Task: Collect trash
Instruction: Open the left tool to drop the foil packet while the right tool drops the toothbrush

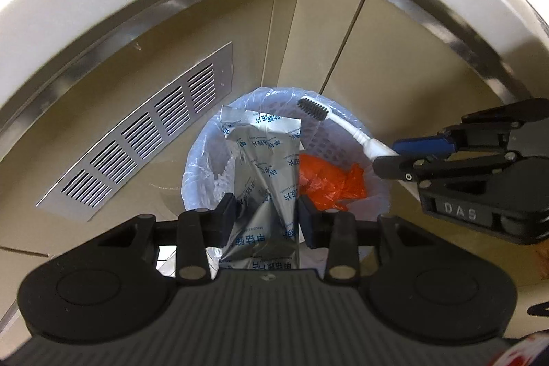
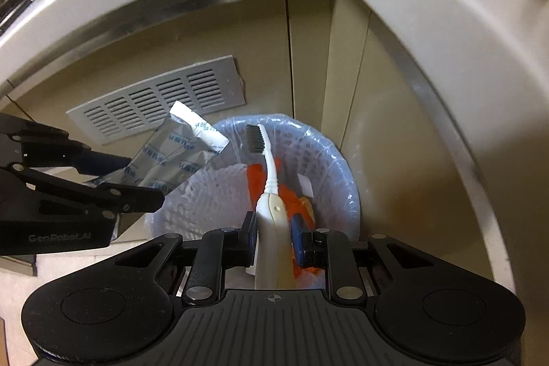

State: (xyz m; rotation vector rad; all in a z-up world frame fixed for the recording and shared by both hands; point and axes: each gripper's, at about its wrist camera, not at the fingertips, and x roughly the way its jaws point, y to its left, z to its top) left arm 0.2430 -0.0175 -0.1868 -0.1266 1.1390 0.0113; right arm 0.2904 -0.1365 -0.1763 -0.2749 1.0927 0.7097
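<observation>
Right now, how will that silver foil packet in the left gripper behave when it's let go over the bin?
The silver foil packet looks thin and creased, so probably light and floppy. It may flutter rather than drop straight. The lined bin sits right below, so it likely lands inside.

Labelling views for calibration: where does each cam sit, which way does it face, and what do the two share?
Left wrist: on the left gripper, facing steeply down at the lined trash basket; its jaws hold a foil pouch; the right gripper shows at right.
Right wrist: on the right gripper, facing down likewise, holding a toothbrush; left gripper at left.
Shared: basket, pouch, toothbrush, wall vent.
</observation>
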